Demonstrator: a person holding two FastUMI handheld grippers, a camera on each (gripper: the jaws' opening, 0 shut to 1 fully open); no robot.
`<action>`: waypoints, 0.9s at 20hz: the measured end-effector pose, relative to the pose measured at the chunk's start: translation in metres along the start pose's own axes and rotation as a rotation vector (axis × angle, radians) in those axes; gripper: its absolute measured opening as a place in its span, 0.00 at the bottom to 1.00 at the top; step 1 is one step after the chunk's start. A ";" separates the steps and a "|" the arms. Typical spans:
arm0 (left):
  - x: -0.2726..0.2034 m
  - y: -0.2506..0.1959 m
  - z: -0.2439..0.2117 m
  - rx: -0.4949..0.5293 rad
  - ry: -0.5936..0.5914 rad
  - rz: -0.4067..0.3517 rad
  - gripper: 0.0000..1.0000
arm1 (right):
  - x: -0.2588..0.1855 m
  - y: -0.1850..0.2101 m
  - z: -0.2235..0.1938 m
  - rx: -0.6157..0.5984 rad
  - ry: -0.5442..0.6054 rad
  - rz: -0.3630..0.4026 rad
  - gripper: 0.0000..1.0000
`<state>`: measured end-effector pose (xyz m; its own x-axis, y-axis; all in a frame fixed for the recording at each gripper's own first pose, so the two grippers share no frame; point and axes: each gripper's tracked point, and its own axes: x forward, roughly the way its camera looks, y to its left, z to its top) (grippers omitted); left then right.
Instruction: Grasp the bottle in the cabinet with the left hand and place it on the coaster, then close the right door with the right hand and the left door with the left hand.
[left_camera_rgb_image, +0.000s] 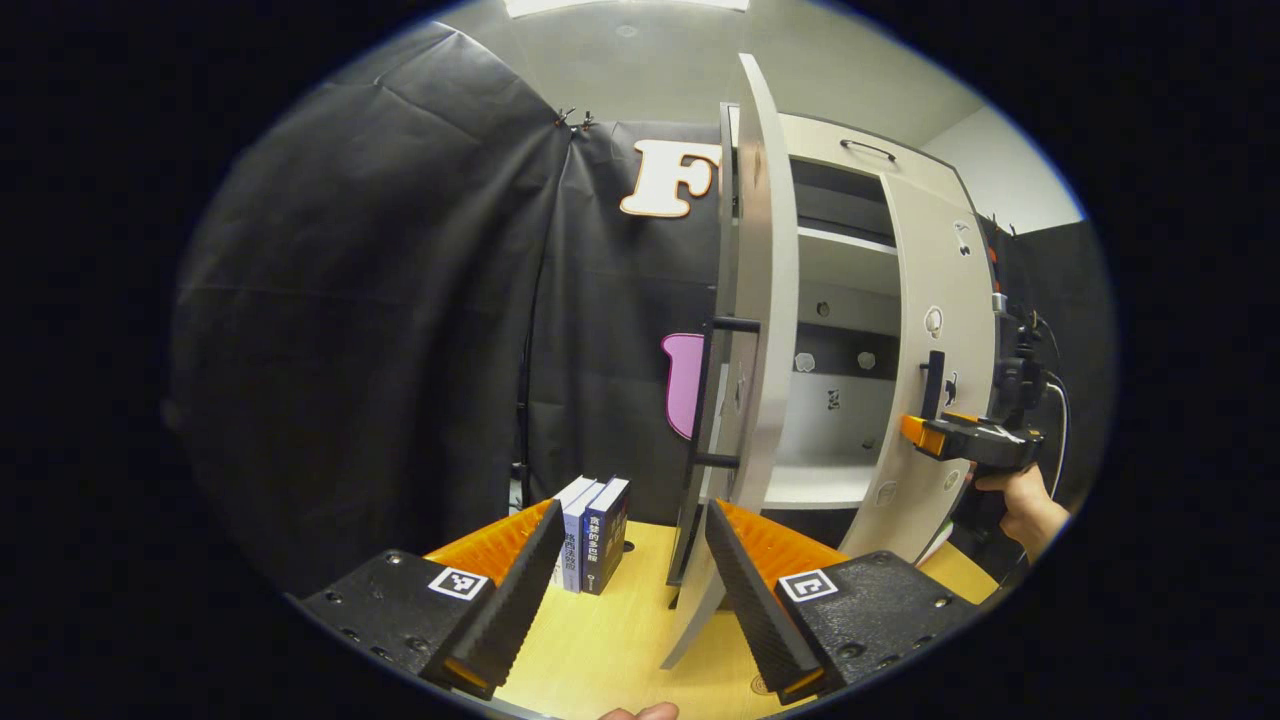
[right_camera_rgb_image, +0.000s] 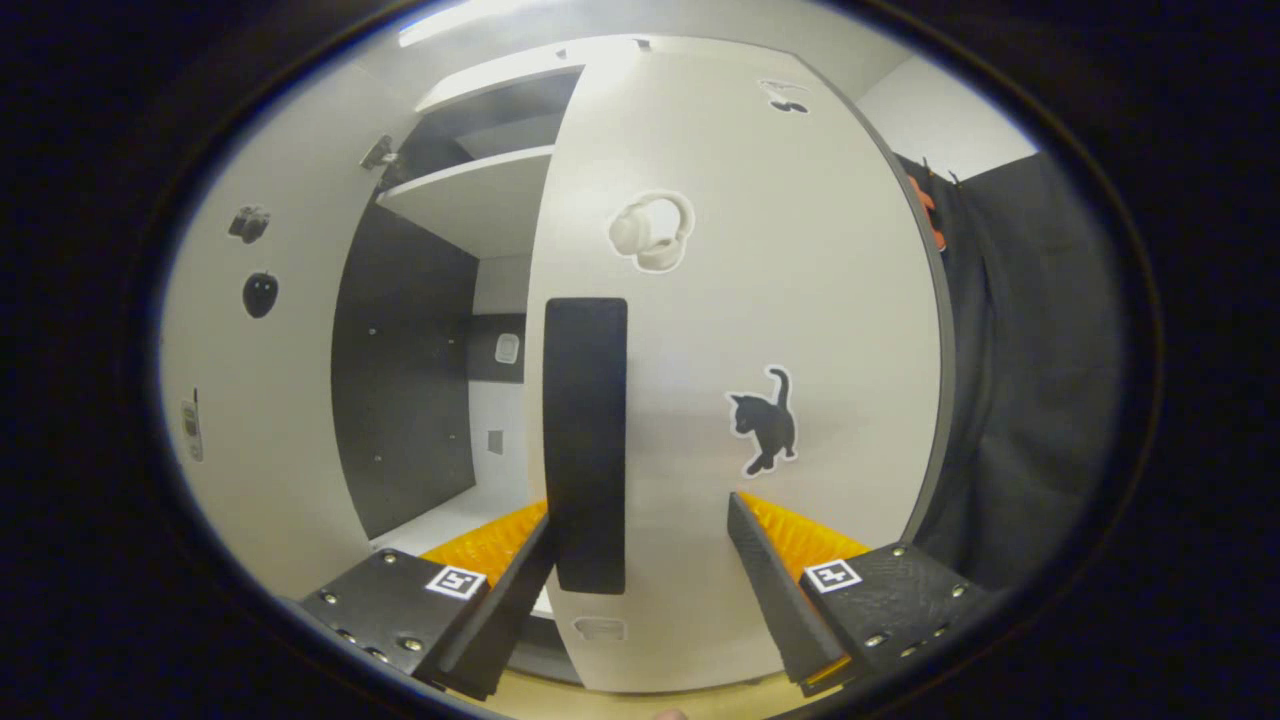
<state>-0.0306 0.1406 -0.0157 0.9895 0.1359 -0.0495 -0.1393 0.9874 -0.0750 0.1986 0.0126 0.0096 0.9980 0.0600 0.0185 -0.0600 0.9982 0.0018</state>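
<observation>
Three books (left_camera_rgb_image: 592, 533) upright, spines out, touching side by side — far left part of the yellow-wood tabletop (left_camera_rgb_image: 610, 640). Black cloth wall (left_camera_rgb_image: 380, 300) behind them — creased, clipped at top.

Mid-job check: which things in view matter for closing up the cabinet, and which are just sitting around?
Job:
- right door, its handle between the open right gripper fingers
- left door, ajar, ahead of the open left gripper
- cabinet

Lying about:
- books standing on the table
- cat sticker on the right door
</observation>
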 end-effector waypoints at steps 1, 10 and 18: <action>0.002 0.002 0.004 -0.008 -0.006 -0.006 0.90 | -0.001 0.001 0.001 -0.004 -0.007 0.000 1.00; 0.027 -0.008 0.021 -0.014 -0.014 -0.118 0.90 | -0.025 -0.005 -0.009 -0.011 0.026 -0.011 1.00; 0.042 -0.022 0.015 -0.003 -0.001 -0.186 0.85 | -0.071 -0.015 -0.022 0.004 0.049 0.008 1.00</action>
<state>0.0148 0.1259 -0.0008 0.9982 -0.0494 -0.0338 0.0463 0.9952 -0.0861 0.1290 -0.0066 -0.0133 0.9972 0.0677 -0.0304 -0.0676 0.9977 0.0054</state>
